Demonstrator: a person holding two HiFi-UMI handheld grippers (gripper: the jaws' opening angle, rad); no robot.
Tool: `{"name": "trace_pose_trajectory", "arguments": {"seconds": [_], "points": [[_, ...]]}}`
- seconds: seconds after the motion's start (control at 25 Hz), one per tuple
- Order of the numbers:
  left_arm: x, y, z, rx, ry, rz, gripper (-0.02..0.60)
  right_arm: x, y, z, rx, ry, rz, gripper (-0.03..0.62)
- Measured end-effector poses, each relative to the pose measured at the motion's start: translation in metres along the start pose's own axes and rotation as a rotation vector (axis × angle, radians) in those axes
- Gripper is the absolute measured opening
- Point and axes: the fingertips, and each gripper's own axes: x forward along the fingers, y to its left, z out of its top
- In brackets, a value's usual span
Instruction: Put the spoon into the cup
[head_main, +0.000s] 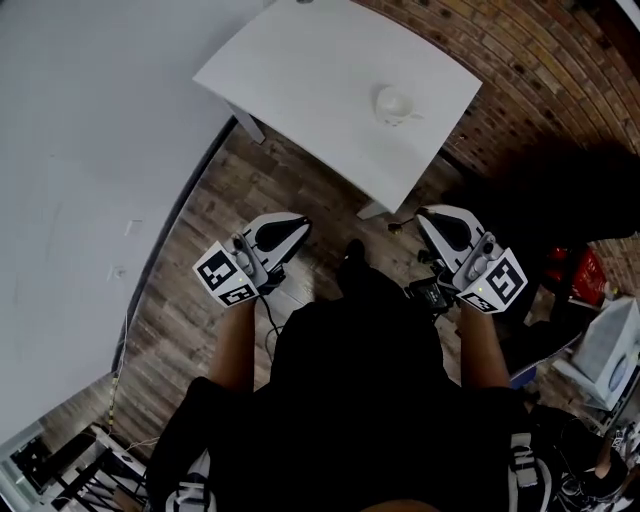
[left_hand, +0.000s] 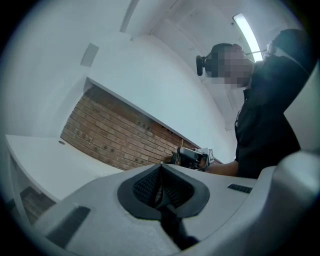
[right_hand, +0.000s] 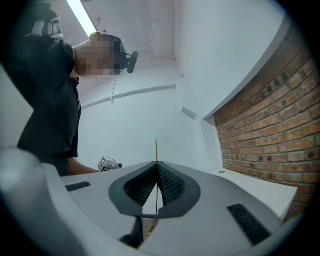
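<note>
A person in dark clothing stands on a wood-plank floor (head_main: 215, 215) just short of a white table (head_main: 300, 70), holding a two-jaw gripper level in each hand. The white cup (head_main: 395, 104) stands upright on the tabletop near its right-hand edge, well apart from both grippers.

The right gripper (right_hand: 156, 165) has its ribbed black pads pressed together on a thin, brass-coloured sliver that rises straight up past the fingertips. It is seen edge-on, and appears to be the spoon (right_hand: 156, 150). In the head view a small part of it shows just off that gripper's tip, over the floor near the table's nearest corner.

The left gripper (left_hand: 161, 167) is closed as well, its pads meeting at the tips with nothing between them. Both grippers are in front of the person's body, with the marker cubes toward the wrists and the tips toward the table.

A red-brick wall (head_main: 540, 60) runs along the table's right side, and a plain white wall (head_main: 80, 150) lies to the left.
</note>
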Motion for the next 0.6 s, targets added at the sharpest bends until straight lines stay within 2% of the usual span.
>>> {"name": "trace_pose_trajectory", "arguments": {"seconds": [0.28,0.36,0.6], "points": [[0.061,0.069,0.03,-0.016,-0.031,-0.016,0.018,0.015,-0.075,0.002,0.017,0.003,-0.015,0.006],[0.076,0.079,0.036,-0.015,-0.026,-0.047,0.018,0.02,-0.093,0.002,0.031,-0.013,-0.039,0.006],[0.118,0.118,0.045,-0.012,0.062,-0.173,0.018,0.042,-0.142,-0.005,0.094,-0.029,-0.135,0.006]]}}
